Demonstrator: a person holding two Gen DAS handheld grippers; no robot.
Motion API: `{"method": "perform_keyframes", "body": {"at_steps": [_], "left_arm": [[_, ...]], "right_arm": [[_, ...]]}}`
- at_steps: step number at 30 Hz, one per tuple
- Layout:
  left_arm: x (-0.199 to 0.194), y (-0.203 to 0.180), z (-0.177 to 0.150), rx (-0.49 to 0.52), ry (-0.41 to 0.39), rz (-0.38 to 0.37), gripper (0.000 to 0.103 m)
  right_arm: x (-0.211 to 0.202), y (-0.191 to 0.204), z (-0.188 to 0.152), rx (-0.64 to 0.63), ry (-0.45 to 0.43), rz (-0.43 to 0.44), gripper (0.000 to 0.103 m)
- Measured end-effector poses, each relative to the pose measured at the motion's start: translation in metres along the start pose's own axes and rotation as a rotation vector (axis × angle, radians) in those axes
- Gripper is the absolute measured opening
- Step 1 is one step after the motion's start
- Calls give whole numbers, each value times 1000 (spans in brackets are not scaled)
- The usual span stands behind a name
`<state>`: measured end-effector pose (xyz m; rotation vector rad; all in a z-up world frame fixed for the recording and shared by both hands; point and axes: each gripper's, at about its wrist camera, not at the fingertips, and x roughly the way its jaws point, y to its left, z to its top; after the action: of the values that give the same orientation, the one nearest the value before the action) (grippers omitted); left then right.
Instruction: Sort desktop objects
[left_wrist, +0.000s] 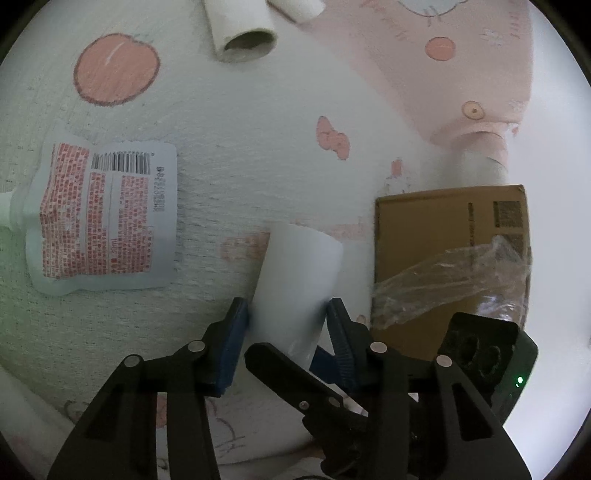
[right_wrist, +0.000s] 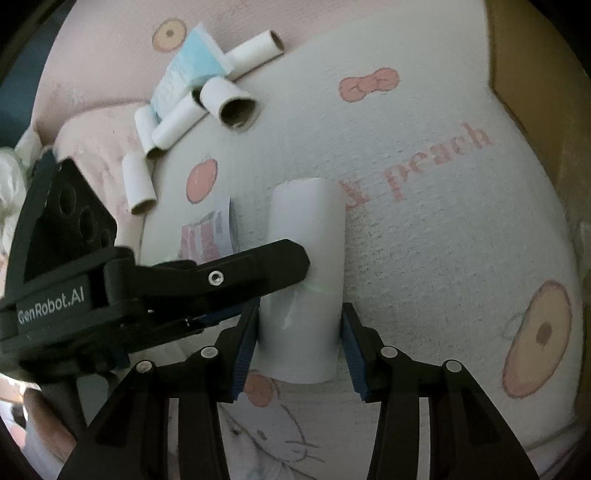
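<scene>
The right gripper (right_wrist: 298, 343) is clamped on a white paper tube (right_wrist: 306, 280), its blue pads pressed against both sides of the tube's near end, with the tube pointing away along the fingers above the cloth. The left gripper (left_wrist: 287, 317) reaches in from the side and grips the same white paper tube (left_wrist: 299, 280), its pads touching the tube on both sides; in the right wrist view one of its black fingers (right_wrist: 258, 269) lies across the tube's left flank. Under both lies a white towel-like cloth (right_wrist: 424, 240) printed with pink peaches, bows and the word "peach", spread over the tabletop. On the cloth to the left of the left gripper lies a flat pouch (left_wrist: 107, 218) with red print and a barcode. To the right sits a brown cardboard box (left_wrist: 443, 236) with crumpled clear plastic film (left_wrist: 454, 280) lying over its corner. Further off, near the cloth's edge, several more cardboard tubes (right_wrist: 177, 125) lie in a loose heap, touching a light blue packet (right_wrist: 192, 74).
</scene>
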<state>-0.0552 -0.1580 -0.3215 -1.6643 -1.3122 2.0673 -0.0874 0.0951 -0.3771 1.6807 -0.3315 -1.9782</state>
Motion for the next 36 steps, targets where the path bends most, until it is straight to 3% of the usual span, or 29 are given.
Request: {"method": "perform_keyframes", "body": {"at_steps": [6,12,17,21,24,27,36], "left_arm": [[-25,-23,-7,48,-58,-32,48],[-62,-76,-21,210,-168,38,48],[-91,-114,-31,323,-225,86,49],[-103,-129,-29,318,-252,69,52],[-108,-142,-27,318,-245,61,52],[-109,-159,-32,373,-247,69,51],[-97,-214,-53,519,-258,78,50]], "right_arm": [[-25,17,1,-71,-48,-30,42],[-67,47,3,-171,-144,-56,42],[-103,65,3,-205,-228,1,41],[-128,78,0,-223,-288,59,41],[-142,87,-1,-256,-310,26,41],[-153,87,1,-276,-339,-11,41],[-190,78,-4,-233,-434,-17,41]]}}
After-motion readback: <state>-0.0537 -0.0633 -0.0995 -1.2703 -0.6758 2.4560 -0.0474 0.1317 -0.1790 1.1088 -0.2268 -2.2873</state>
